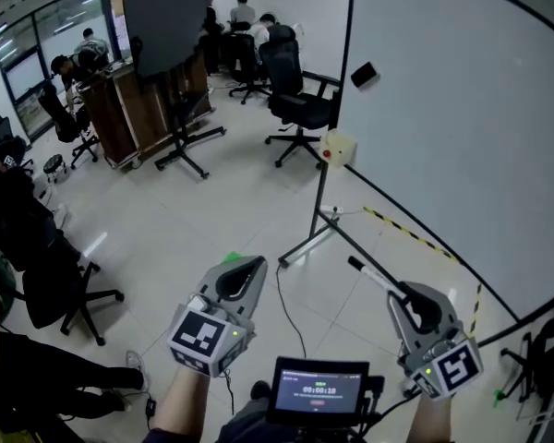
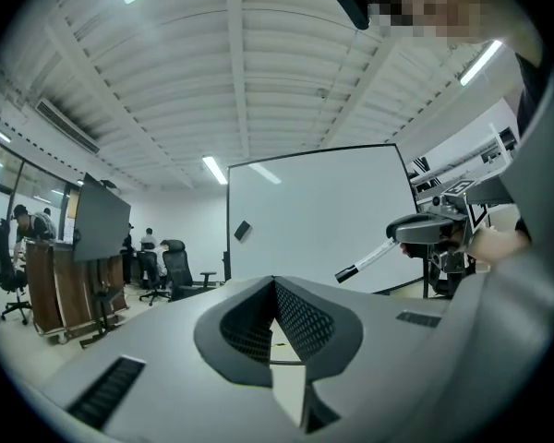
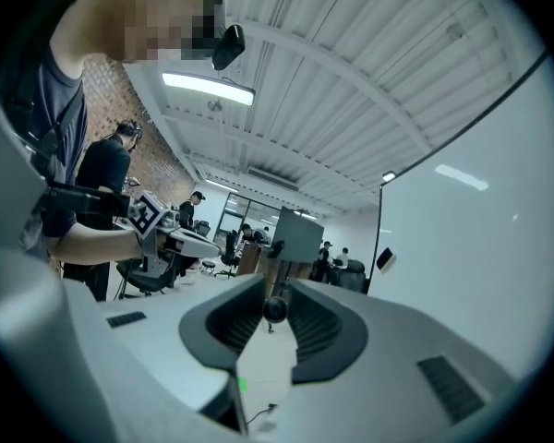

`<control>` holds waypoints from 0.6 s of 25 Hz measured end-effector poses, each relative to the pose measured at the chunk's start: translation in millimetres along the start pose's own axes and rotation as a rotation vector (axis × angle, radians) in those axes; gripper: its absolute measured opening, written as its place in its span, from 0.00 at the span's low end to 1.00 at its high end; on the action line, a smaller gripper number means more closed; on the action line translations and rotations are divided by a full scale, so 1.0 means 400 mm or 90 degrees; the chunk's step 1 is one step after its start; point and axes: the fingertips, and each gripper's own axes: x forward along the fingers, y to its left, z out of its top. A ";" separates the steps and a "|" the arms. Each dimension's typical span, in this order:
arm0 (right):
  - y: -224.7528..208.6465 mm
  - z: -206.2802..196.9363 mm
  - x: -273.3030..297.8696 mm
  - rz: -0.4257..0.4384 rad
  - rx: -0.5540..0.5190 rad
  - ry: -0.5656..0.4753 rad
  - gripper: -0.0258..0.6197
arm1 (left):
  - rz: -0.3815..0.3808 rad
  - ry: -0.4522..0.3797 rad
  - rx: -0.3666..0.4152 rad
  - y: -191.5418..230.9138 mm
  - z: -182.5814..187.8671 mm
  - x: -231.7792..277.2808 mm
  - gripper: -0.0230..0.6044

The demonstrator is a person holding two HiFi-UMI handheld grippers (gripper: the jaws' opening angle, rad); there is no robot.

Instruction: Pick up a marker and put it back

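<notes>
The right gripper [image 3: 275, 292] is clamped on the marker [image 1: 377, 279], which juts forward from its jaws, dark end leading. The left gripper [image 1: 255, 264] is closed and empty, well apart from it. Between them, nearer the person, sits a small screen [image 1: 319, 390]; its print is too small to read.

The whiteboard [image 1: 462, 127] stands to the right, with an eraser [image 1: 364, 74] on its face and a pale box [image 1: 338, 148] on its stand. Beyond are a chair [image 1: 300, 100] and a dark panel [image 1: 164, 26].

The right gripper view shows the marker only end-on. The left gripper view shows its whole length.
</notes>
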 end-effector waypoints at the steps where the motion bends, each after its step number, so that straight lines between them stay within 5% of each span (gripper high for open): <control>1: -0.010 -0.006 -0.016 0.001 0.001 0.000 0.18 | -0.003 0.002 0.002 -0.022 0.001 0.007 0.04; 6: -0.050 -0.025 -0.074 0.013 0.010 -0.010 0.18 | 0.010 0.014 0.052 -0.107 0.009 0.029 0.04; 15: -0.083 -0.037 -0.106 0.056 0.023 -0.037 0.18 | 0.061 0.035 0.053 -0.155 0.019 0.007 0.04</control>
